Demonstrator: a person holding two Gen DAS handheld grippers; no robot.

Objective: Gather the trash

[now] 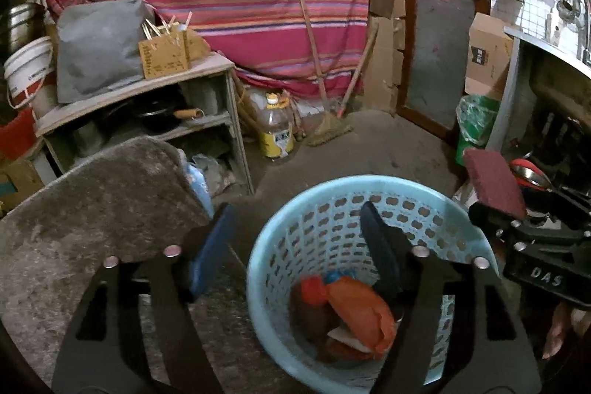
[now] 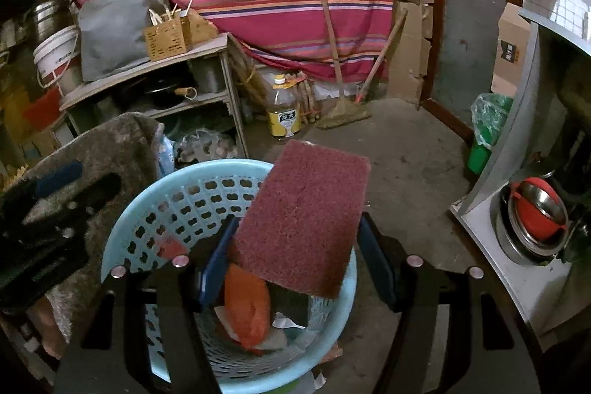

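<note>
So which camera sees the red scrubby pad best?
The right wrist view. There the red scrubby pad fills the middle, held between the right gripper's fingers above the blue basket. The left wrist view shows the pad only small, at the right edge.

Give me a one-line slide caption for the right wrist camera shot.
Right gripper holds a red scouring pad above the blue basket of collected trash.

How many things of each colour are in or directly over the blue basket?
Orange bag: 1
Dark red scouring pad, held over the basket: 1
White paper scraps: 2
Total: 4
</note>
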